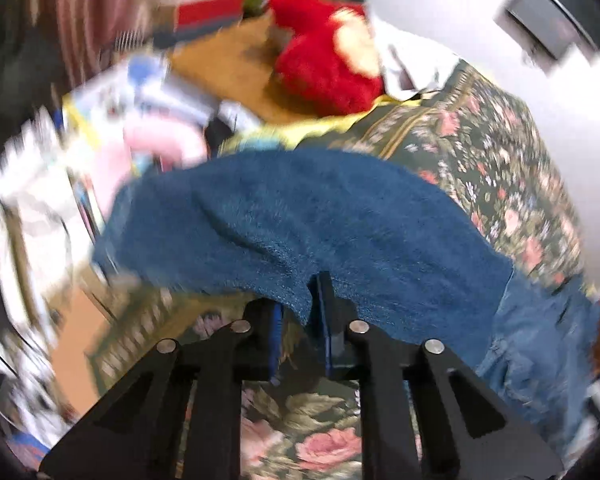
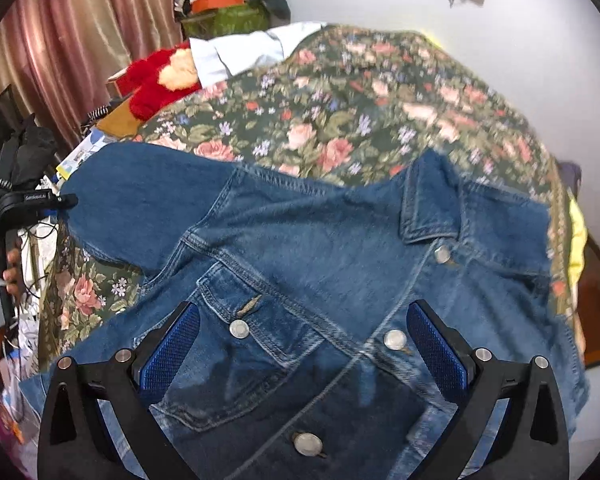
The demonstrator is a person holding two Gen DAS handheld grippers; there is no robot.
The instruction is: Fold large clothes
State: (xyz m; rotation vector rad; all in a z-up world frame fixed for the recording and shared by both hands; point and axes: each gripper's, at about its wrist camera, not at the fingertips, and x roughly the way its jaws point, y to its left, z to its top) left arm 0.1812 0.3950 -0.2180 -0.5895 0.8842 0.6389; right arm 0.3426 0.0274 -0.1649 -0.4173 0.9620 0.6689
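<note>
A blue denim jacket (image 2: 320, 248) lies front up on the floral bedspread (image 2: 340, 100), collar to the right and metal buttons showing. Its left sleeve (image 2: 140, 200) stretches out toward the bed's left edge. My right gripper (image 2: 302, 308) hovers open just above the chest pocket, its blue pads wide apart with nothing between them. In the left wrist view, my left gripper (image 1: 300, 300) is shut on the sleeve end (image 1: 300, 220), a fold of cloth pinched between its pads. The right wrist view shows the left gripper (image 2: 60, 202) at the sleeve tip, held by a hand (image 2: 8, 268).
A red plush toy (image 2: 160, 80) and a white garment (image 2: 240, 52) lie at the far end of the bed. Papers and clutter (image 1: 120, 120) sit beside the bed's left edge. Pink curtains (image 2: 80, 40) hang behind, and a white wall (image 2: 500, 40) runs along the right.
</note>
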